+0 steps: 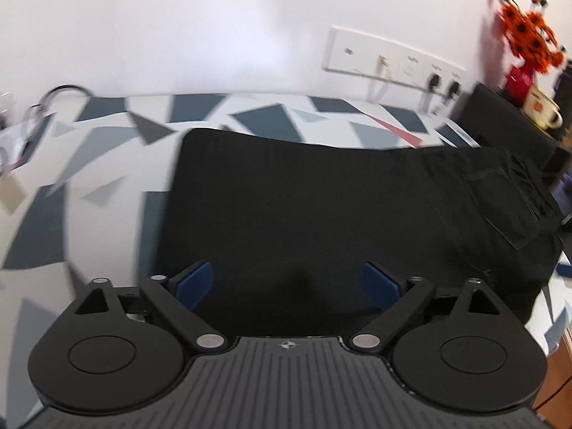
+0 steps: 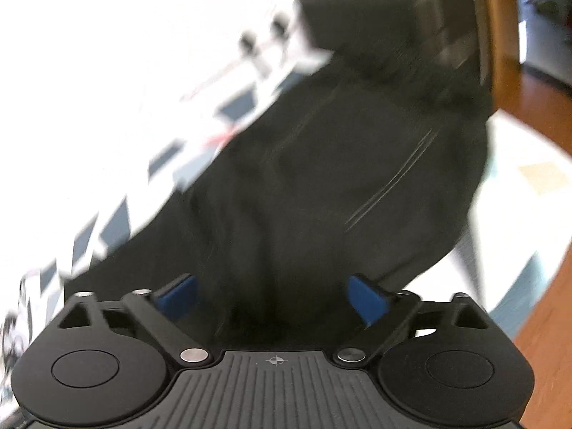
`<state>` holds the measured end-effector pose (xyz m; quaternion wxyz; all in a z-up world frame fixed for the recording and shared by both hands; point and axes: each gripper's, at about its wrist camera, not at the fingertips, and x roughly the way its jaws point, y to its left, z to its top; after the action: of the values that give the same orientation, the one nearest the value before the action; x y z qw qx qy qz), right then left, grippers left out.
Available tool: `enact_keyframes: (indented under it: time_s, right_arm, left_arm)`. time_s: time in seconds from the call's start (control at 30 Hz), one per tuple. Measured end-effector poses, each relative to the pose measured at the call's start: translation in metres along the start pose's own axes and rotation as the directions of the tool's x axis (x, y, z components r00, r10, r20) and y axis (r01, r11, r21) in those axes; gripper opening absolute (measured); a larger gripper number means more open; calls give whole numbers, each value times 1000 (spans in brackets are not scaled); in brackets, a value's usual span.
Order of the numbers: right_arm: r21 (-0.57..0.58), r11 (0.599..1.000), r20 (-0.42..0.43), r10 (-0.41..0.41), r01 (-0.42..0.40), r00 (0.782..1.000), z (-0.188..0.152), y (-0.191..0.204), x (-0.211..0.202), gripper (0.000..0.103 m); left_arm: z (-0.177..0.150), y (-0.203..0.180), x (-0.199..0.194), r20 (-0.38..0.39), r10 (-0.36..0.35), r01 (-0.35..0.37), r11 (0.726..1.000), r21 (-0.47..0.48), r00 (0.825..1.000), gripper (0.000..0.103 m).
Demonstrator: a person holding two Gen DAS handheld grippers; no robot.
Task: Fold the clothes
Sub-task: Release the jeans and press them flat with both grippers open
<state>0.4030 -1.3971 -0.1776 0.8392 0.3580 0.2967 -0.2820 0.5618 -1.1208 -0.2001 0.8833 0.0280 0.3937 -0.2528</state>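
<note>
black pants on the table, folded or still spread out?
Folded at least once, it seems: in the left wrist view the black pants lie as a flat block with a straight left edge, back pocket at the right. How many layers: cannot tell.

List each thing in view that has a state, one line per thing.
left gripper: open, holding nothing, over the garment
right gripper: open, holding nothing, over the garment
black garment: lying on the patterned table cover, left part flat, pocket end rumpled
mug: upright on the dark stand
</note>
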Motion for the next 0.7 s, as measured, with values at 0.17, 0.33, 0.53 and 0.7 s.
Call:
enact_keyframes:
  time_s: [0.17,0.33,0.53,0.7]
  right_arm:
    - [136,988,123,-86,69,989,17,-73,-31,102]
    - [149,977,172,-179,154,969,32,-121,-25,102]
    - [123,976,196,-202,181,960,48,-162,2,102]
    - [61,980,175,-197,189,965,60,-176,29,102]
  left_arm:
    - [2,-39,27,-76,-32,36,998,47,997,96]
    - [-6,-89,46,-134,-34,54,988,148,990,99]
    - [-2,-126,57,-174,27,8,980,198,984,100]
    - [17,-144,58,-130,41,-17,983,185,991,102]
